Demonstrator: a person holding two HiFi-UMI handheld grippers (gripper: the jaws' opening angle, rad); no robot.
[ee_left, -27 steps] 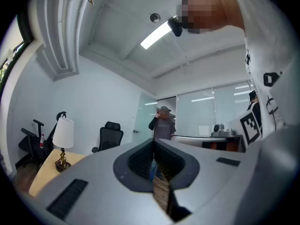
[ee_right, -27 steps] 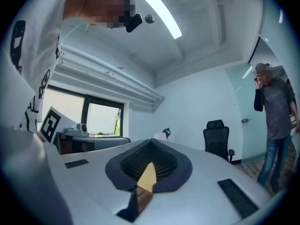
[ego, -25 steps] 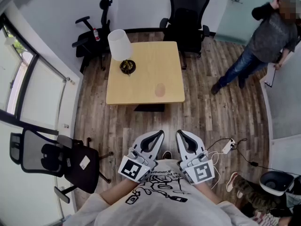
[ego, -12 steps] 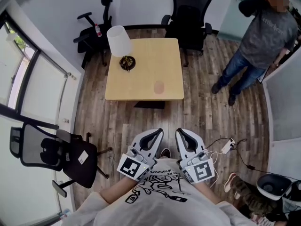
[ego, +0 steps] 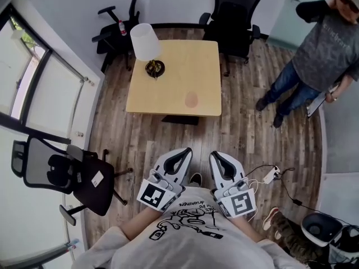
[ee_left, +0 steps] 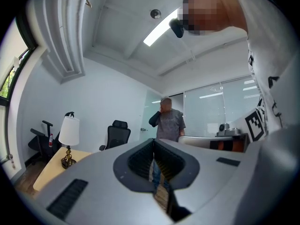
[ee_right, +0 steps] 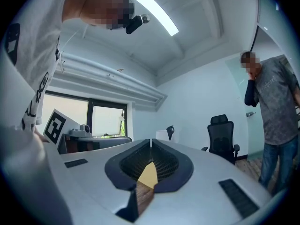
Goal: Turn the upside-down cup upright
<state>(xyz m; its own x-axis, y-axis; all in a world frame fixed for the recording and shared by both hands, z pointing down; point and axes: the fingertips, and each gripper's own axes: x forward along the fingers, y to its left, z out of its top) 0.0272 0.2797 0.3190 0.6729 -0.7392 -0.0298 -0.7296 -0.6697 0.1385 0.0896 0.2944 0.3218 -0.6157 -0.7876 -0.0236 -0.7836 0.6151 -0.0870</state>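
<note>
Both tools are clenched with nothing between their jaws. The left tool (ego: 183, 153) and right tool (ego: 216, 157) sit side by side at the person's chest, pointing toward the wooden surface (ego: 168, 88). The cup (ego: 191, 100), a faint pinkish shape, stands on its near half, well apart from the lamp (ego: 147, 46).

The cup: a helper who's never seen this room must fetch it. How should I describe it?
Find the square wooden table on the plank floor. The cup is the small pale pink thing near its front edge, standing alone, well apart from the white-shaded lamp at the far left corner.
</note>
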